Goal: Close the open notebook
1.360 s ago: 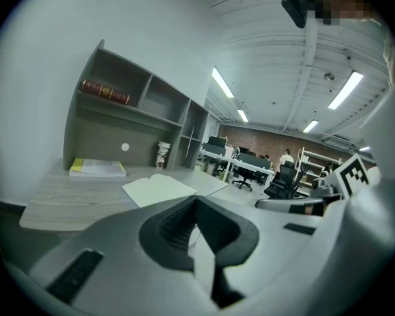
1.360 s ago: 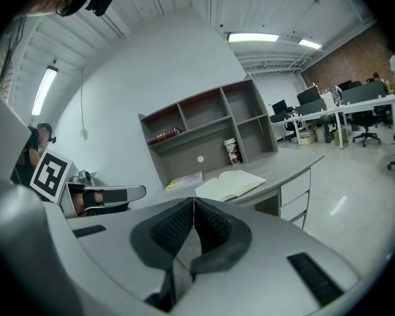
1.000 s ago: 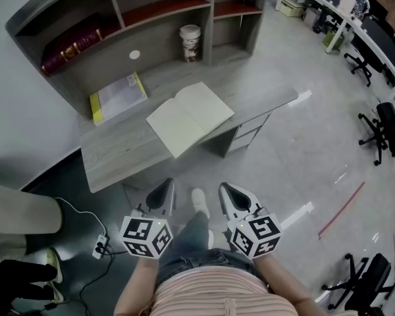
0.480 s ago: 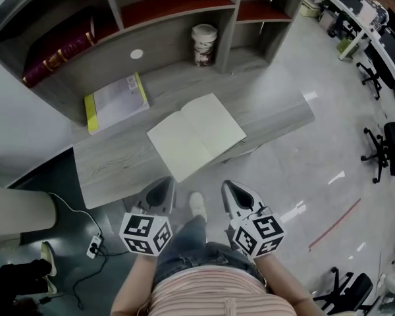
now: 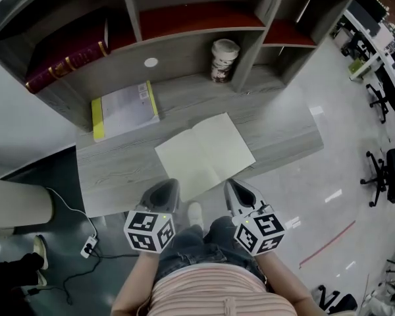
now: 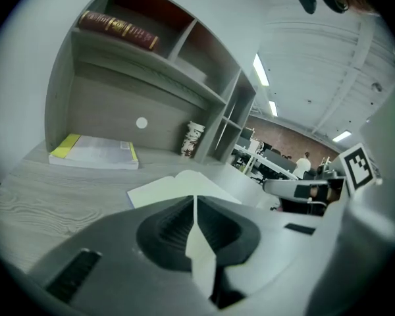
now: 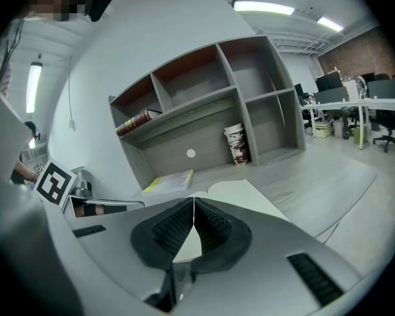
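The open notebook lies flat with blank cream pages on the grey desk, close to its front edge. My left gripper hangs just short of the desk's front edge, at the notebook's near left corner, jaws shut and empty. My right gripper is level with it at the notebook's near right corner, also shut and empty. In the left gripper view the notebook shows just beyond the closed tips. In the right gripper view the notebook lies past the closed tips.
A yellow-edged booklet lies at the desk's back left. A paper cup stands under the shelf unit, which holds a dark red book. A power strip with cable lies on the floor at left; office chairs stand at right.
The person has stepped toward the desk. Both grippers, still shut, have come from well short of the desk up to its front edge at the notebook.
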Demonstrator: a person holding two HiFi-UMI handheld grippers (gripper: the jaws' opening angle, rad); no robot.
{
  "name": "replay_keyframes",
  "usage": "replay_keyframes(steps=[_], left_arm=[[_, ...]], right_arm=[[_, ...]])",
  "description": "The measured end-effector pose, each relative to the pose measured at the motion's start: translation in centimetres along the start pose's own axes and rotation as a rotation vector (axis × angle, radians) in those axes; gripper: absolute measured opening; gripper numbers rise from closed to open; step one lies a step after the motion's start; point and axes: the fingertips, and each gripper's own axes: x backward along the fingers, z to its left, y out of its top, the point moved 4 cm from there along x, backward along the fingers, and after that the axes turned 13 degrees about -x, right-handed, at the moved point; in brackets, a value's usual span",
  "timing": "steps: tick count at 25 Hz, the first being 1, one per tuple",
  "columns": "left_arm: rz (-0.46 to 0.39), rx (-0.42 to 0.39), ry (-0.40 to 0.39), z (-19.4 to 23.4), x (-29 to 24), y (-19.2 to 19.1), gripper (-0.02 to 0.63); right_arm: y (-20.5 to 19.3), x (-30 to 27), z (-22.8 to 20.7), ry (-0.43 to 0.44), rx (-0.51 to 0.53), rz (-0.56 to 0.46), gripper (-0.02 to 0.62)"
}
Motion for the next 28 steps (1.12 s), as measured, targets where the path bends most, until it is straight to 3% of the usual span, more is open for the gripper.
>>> replay_keyframes(steps=[11,23,28], left_arm=[[0.064,0.114,0.135,1.4,-1.6,-1.4,0.014],[0.123,0.423,0.349,-1.3,-0.4,-5.8,0.087],[0.150,0.582,0.399,-3.1,-0.2,-8.6,0.091]], right_arm=[[2.0,-4.5,-2.0,0.079,0.055,0.140,0.009],[3.5,-8.7,-3.6,0.270,0.143,0.330,0.009],[2.9,-9.3,-3.8,0.327,0.189,0.401,0.009]])
